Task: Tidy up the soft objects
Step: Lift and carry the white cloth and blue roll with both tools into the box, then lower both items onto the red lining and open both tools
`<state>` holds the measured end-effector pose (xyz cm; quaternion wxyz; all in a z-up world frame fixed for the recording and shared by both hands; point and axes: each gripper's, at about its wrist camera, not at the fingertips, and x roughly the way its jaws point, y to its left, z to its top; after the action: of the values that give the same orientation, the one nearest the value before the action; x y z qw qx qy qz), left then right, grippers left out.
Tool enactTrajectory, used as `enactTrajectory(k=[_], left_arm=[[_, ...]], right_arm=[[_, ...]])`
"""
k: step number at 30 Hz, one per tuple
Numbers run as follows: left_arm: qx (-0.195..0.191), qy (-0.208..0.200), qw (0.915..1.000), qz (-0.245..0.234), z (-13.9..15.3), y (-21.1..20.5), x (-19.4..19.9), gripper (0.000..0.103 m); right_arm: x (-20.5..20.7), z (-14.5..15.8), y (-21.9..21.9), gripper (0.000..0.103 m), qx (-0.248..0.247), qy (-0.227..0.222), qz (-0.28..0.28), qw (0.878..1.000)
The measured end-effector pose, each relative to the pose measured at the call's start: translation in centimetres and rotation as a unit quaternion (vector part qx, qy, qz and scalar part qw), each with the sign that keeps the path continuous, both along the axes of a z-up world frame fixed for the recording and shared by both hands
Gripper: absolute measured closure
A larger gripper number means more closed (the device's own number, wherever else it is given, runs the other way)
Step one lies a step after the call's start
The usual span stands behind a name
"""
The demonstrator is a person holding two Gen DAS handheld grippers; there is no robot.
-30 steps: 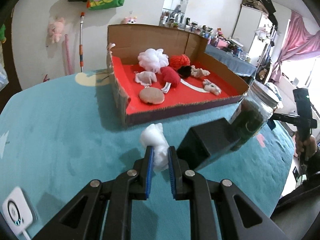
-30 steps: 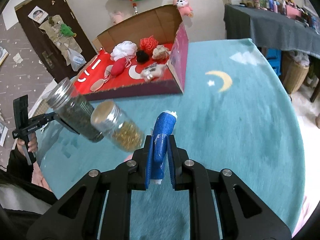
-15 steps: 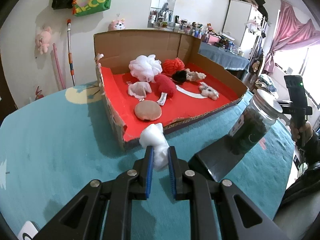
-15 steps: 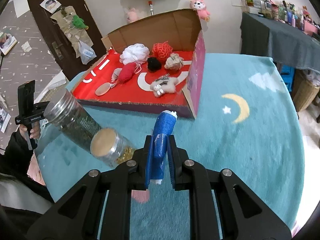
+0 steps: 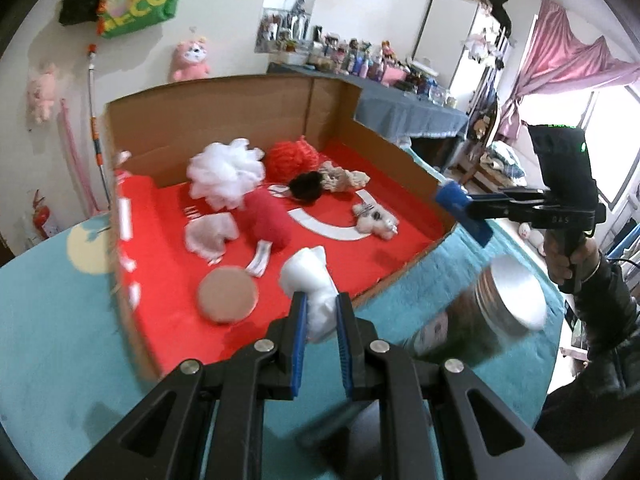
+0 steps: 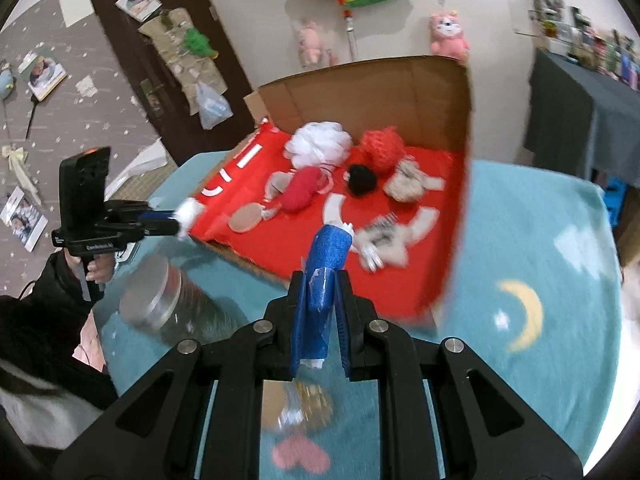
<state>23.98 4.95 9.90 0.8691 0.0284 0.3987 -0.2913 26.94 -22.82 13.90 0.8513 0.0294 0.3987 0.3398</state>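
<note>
Left tongs (image 5: 321,312) are clamped on a white soft lump (image 5: 310,280), held over the near edge of the cardboard box (image 5: 224,120). Right tongs (image 6: 320,300) are clamped on a blue roll (image 6: 328,264), held over the box's near wall. The box sits on the teal tabletop (image 5: 52,320), its red floor carrying a white puff (image 5: 226,174), a red puff (image 5: 292,156), a black pompom (image 5: 306,188), a red plush piece (image 5: 266,218), a tan round pad (image 5: 227,294) and a small white plush toy (image 5: 374,220). A metal-lidded jar (image 5: 508,298) stands on the tabletop just beside the box, blurred.
</note>
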Motion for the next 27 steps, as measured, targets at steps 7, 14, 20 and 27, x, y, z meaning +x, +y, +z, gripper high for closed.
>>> enactTrajectory(k=[7, 14, 20, 27], left_arm=[[0.022, 0.057, 0.9981, -0.004, -1.3, -4.2, 4.6, 0.088], [0.043, 0.12, 0.9918, 0.013, -3.8, -6.0, 8.1, 0.088], [0.071, 0.135, 0.988, 0.023, -4.8, -6.9, 9.2, 0.087], [0.08, 0.144, 0.986, 0.027, -5.4, -6.9, 9.8, 0.086]], right_arm=[[5.8, -0.9, 4.7, 0.089, -0.013, 0.053, 0.034, 0.998], [9.7, -3.2, 7.9, 0.089, -0.053, 0.116, 0.036, 0.991], [11.5, -4.8, 9.1, 0.089, -0.083, 0.15, 0.028, 0.985], [12.4, -5.5, 10.3, 0.088, -0.104, 0.172, 0.036, 0.979]])
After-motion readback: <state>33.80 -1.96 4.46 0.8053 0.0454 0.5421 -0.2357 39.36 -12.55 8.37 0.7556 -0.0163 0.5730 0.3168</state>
